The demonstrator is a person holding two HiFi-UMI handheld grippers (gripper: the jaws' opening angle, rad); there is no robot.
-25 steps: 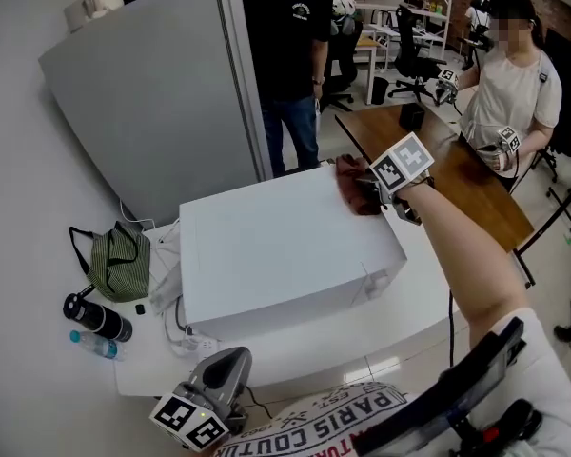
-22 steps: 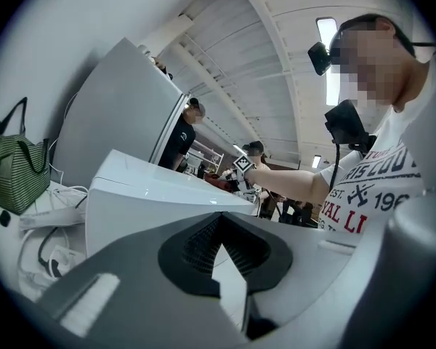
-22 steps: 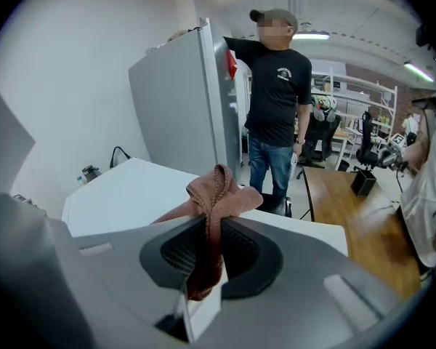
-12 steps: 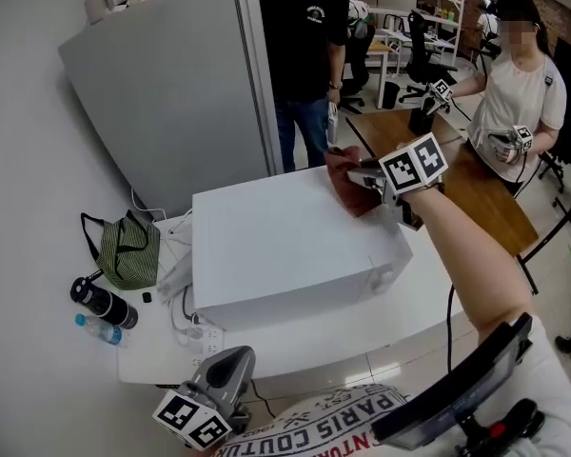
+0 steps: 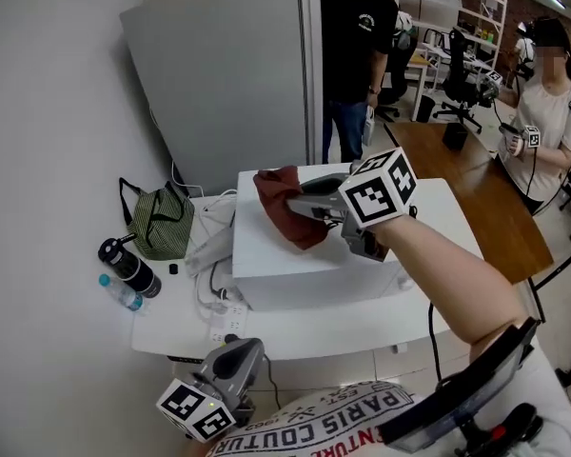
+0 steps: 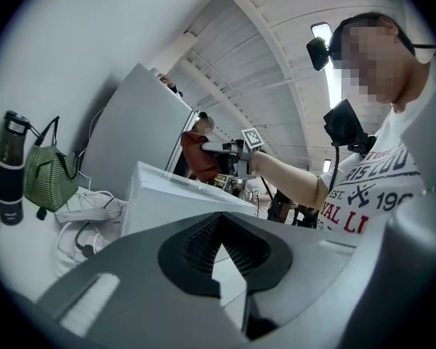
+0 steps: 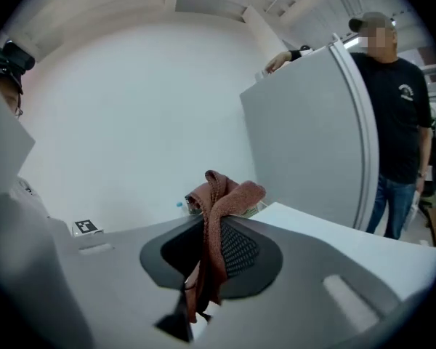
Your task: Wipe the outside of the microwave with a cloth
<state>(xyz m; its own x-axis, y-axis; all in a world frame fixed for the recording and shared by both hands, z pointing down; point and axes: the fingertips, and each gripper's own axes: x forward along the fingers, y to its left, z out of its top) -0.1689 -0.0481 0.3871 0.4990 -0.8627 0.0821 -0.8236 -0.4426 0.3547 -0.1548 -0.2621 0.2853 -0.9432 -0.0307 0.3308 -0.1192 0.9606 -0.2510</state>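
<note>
The white microwave (image 5: 362, 255) stands on a white table (image 5: 295, 336); in the left gripper view the microwave (image 6: 167, 198) fills the middle. A red-brown cloth (image 5: 287, 215) hangs over the left part of its top, pinched in my right gripper (image 5: 303, 204), which reaches in from the right. In the right gripper view the cloth (image 7: 221, 195) is clamped between the jaws of the right gripper (image 7: 214, 227). My left gripper (image 5: 236, 355) is held low at the table's front edge, with its jaws closed on nothing (image 6: 219, 217). Whether the cloth presses on the microwave top is unclear.
Left of the microwave lie a green striped bag (image 5: 157, 225), a black bottle (image 5: 128, 267), a small water bottle (image 5: 122, 293) and white cables (image 5: 214, 284). A tall grey cabinet (image 5: 238, 74) stands behind. A person in black (image 5: 357, 55) and a wooden table (image 5: 476, 193) are at the back right.
My right gripper has carried the cloth from the microwave's back right corner leftward across its top. The left gripper has stayed low at the front.
</note>
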